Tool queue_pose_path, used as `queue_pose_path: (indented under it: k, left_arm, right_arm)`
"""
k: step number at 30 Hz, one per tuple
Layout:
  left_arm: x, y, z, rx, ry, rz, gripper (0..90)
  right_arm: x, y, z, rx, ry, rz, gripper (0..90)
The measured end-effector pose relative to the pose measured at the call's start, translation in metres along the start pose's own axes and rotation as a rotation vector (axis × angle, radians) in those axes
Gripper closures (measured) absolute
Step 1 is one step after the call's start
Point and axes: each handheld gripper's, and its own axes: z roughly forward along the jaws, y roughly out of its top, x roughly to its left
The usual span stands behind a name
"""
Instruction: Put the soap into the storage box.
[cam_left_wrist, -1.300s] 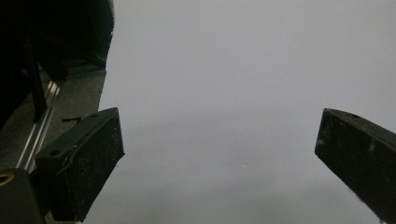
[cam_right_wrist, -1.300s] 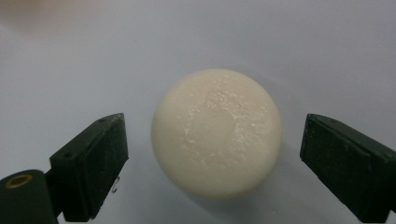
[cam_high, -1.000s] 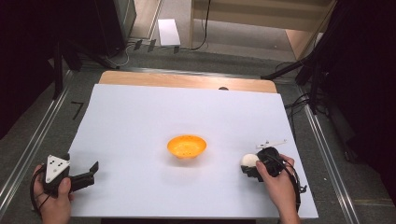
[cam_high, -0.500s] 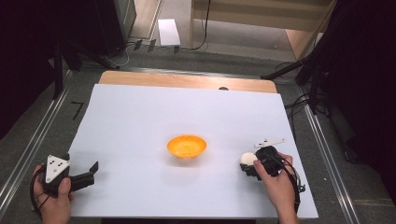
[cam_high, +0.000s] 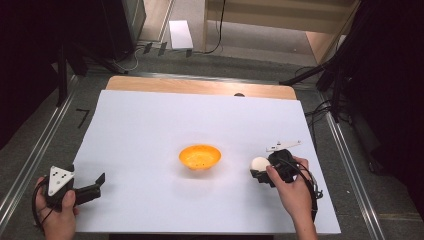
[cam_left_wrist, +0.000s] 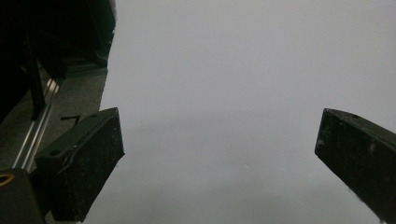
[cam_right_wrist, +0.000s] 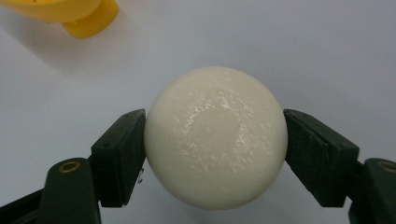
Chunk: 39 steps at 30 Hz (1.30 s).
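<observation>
- Right gripper (cam_high: 261, 170), black, held in the person's right hand (cam_high: 295, 192) at the right side of the table: closed on a smooth, cream-white round ball (cam_high: 259, 163), one jaw pressed against each side of it.
- Same grasp seen close in the right gripper view: cream-white ball (cam_right_wrist: 215, 135) wedged between the two black jaws, pads touching its left and right flanks, faint pitted sheen on its surface.
- Ball placed to the right of a shallow orange plastic bowl (cam_high: 200, 156), near it but apart, over the white sheet (cam_high: 150, 125); whether resting on the sheet or lifted just off it, cannot tell.
- Orange bowl standing upright near the middle of the white sheet, nothing visible inside; its yellow-orange rim and foot (cam_right_wrist: 70, 14) also at the top left corner of the right gripper view.
- Left gripper (cam_high: 95, 182), black with a grey three-cornered plate on top, held in the left hand (cam_high: 57, 212) at the near left corner of the sheet, well apart from bowl and ball.
- Left gripper's jaws spread wide, gripping nothing; bare white sheet (cam_left_wrist: 224, 93) between them in the left gripper view.
- White sheet laid over a light wooden tabletop (cam_high: 200, 87), a strip of wood showing along the far edge.
- Grey floor and metal rails (cam_high: 30, 165) on either side of the table.
</observation>
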Motion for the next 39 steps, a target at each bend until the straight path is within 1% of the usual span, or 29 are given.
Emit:
queue_pose_path:
  k: [6, 8, 12, 16, 20, 21, 28, 33, 35, 37, 38, 39]
  left_arm:
    - [0.0, 0.0, 0.0, 0.0, -0.002, -0.001, 1.3]
    - [0.0, 0.0, 0.0, 0.0, -0.002, 0.0, 1.3]
    - [0.0, 0.0, 0.0, -0.001, -0.001, -0.001, 1.3]
    - [0.0, 0.0, 0.0, 0.0, 0.002, 0.003, 1.3]
    - [0.0, 0.0, 0.0, 0.0, 0.0, 0.004, 1.3]
    - [0.0, 0.0, 0.0, 0.002, 0.002, 0.007, 1.3]
    - [0.0, 0.0, 0.0, 0.0, 0.001, 0.004, 1.3]
    - [0.0, 0.0, 0.0, -0.002, -0.002, 0.0, 1.3]
    - [0.0, 0.0, 0.0, -0.002, -0.002, -0.001, 1.3]
    - [0.0, 0.0, 0.0, 0.001, -0.002, 0.002, 1.3]
    - [0.0, 0.0, 0.0, 0.004, -0.002, 0.004, 1.3]
    - [0.0, 0.0, 0.0, 0.006, -0.002, 0.007, 1.3]
  right_arm:
    - [0.007, 0.009, 0.001, 0.001, 0.019, -0.024, 25.6]
    - [0.008, 0.012, 0.003, -0.008, 0.031, -0.029, 25.6]
    - [0.011, 0.017, 0.006, -0.004, 0.031, -0.04, 25.6]
    - [0.014, 0.022, 0.008, -0.011, 0.049, -0.039, 25.6]
    - [0.016, 0.027, 0.009, -0.012, 0.05, -0.046, 25.6]
    - [0.016, 0.03, 0.009, -0.018, 0.06, -0.043, 25.6]
    - [0.023, 0.04, 0.01, -0.013, 0.056, -0.068, 25.6]
    - [0.028, 0.047, 0.01, -0.02, 0.066, -0.07, 25.6]
    - [0.031, 0.05, 0.012, -0.017, 0.058, -0.084, 25.6]
    - [0.034, 0.052, 0.013, -0.017, 0.066, -0.093, 25.6]
    - [0.036, 0.053, 0.014, -0.016, 0.067, -0.09, 25.6]
    - [0.037, 0.054, 0.015, -0.019, 0.067, -0.099, 25.6]
